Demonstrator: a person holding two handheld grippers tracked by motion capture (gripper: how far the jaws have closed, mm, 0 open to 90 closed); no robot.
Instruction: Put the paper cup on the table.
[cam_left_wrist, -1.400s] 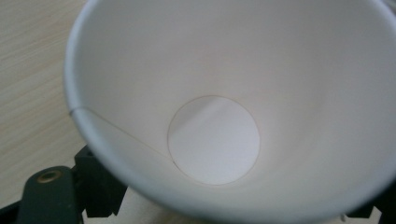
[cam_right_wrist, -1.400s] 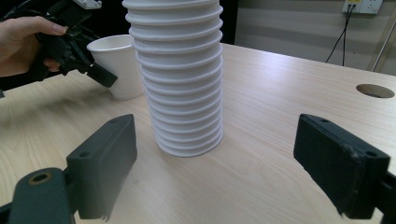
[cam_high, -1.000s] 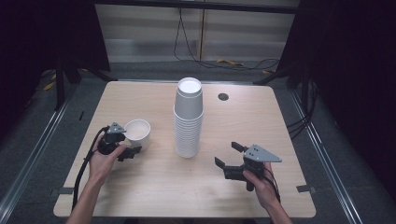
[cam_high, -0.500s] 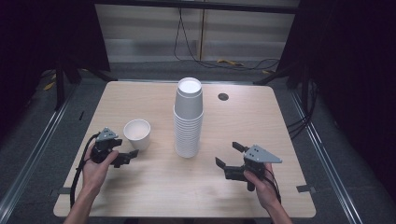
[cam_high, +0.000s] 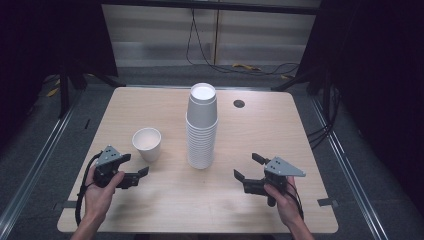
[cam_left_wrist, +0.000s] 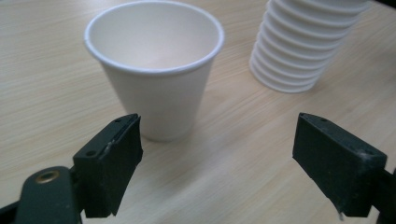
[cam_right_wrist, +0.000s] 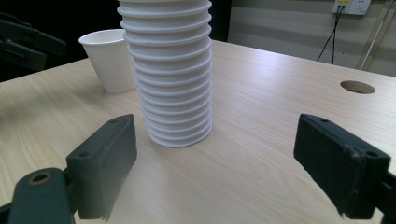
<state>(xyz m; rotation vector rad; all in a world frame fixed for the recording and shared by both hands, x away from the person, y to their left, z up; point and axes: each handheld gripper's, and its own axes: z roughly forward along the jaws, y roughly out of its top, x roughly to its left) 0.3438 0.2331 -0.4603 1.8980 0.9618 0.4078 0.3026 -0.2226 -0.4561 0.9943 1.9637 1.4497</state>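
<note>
A single white paper cup (cam_high: 147, 142) stands upright on the wooden table (cam_high: 280, 130), left of a tall stack of white paper cups (cam_high: 202, 130). My left gripper (cam_high: 136, 164) sits just in front of the single cup, a short gap away, open and empty. In the left gripper view the cup (cam_left_wrist: 154, 70) rises beyond the left gripper (cam_left_wrist: 217, 126), nearer its left jaw, and the stack's base (cam_left_wrist: 299, 56) is at the upper right. My right gripper (cam_high: 246, 165) rests open and empty to the front right of the stack. From the right gripper (cam_right_wrist: 215, 123), the stack (cam_right_wrist: 170, 74) stands ahead.
A round cable hole (cam_high: 239, 103) is in the table's far right part. Bare wood lies between the two hands (cam_high: 195, 200). Cables run along the floor behind the table (cam_high: 250, 67), and metal rails flank it on both sides.
My left gripper has drawn back from the single cup toward the front left, leaving the cup standing where it was. The right gripper has not moved.
</note>
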